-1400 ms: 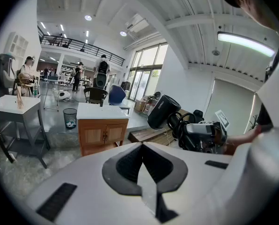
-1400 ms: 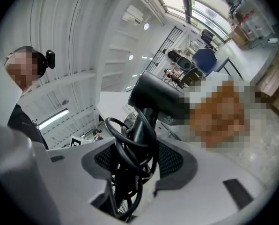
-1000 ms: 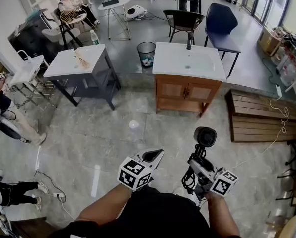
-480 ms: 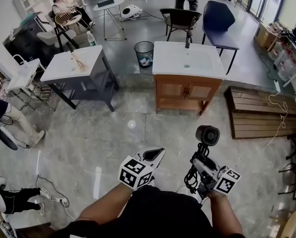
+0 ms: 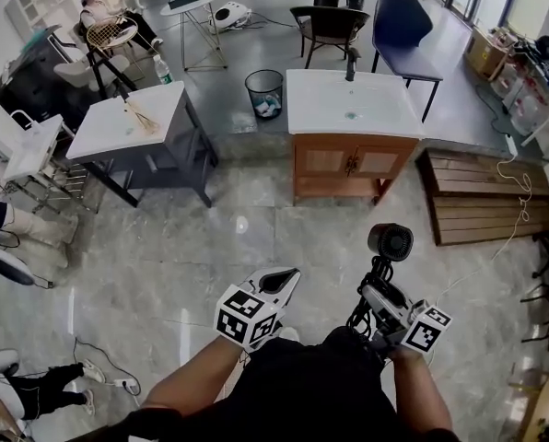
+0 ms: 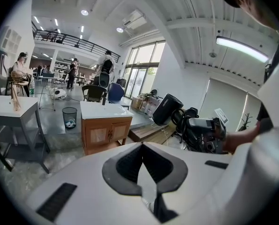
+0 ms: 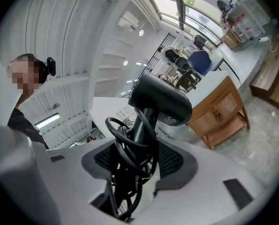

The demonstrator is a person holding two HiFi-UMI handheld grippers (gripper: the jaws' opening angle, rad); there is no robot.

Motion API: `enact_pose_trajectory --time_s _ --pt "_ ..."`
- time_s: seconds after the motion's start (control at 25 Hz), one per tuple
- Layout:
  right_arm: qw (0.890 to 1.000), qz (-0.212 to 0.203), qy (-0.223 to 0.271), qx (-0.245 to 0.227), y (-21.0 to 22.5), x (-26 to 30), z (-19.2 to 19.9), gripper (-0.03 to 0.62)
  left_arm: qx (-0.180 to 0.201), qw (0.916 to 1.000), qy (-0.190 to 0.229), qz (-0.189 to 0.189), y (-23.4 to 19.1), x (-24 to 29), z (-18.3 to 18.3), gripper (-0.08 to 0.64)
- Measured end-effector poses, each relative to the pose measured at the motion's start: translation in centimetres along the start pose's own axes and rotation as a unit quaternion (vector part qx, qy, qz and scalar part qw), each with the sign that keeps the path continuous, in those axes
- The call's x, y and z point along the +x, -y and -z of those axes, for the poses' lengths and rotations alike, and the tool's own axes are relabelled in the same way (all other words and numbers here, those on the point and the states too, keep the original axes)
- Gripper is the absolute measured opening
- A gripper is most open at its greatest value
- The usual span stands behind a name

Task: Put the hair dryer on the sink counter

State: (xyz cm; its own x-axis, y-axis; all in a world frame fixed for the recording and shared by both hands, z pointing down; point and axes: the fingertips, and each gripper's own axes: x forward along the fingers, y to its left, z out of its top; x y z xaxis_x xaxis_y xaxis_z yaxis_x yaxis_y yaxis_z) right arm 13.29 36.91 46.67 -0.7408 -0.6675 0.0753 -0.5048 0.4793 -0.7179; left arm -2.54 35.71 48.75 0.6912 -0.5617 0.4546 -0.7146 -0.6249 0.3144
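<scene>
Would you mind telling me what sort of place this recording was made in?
Probably a big open workshop or test hall dressed with bathroom furniture, not a home: the sink counter stands free on a polished floor, near a second white-topped stand and wooden pallets.

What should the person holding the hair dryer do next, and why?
Probably step forward toward the white sink counter on the wooden cabinet. The right gripper is clamped on the handle of the hair dryer, with the cord bunched at its jaws. A stretch of floor lies between it and the counter, so it looks too far away to set down yet.
</scene>
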Motion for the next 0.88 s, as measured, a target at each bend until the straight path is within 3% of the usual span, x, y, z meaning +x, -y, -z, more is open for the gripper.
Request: enact_pose_trajectory --time_s 0.52,0.88 --pt "1.000 0.004 -0.011 0.001 3.4 6.3 -2.9 0.213 -0.033 0.9994 0.000 -0.010 -6.0 3.0 -1.4 0.002" --pt "0.999 -0.025 -0.013 -0.016 9.3 12.4 -11.1 0.213 -0.022 0.9986 0.022 -0.042 -11.0 9.7 -9.3 0.002"
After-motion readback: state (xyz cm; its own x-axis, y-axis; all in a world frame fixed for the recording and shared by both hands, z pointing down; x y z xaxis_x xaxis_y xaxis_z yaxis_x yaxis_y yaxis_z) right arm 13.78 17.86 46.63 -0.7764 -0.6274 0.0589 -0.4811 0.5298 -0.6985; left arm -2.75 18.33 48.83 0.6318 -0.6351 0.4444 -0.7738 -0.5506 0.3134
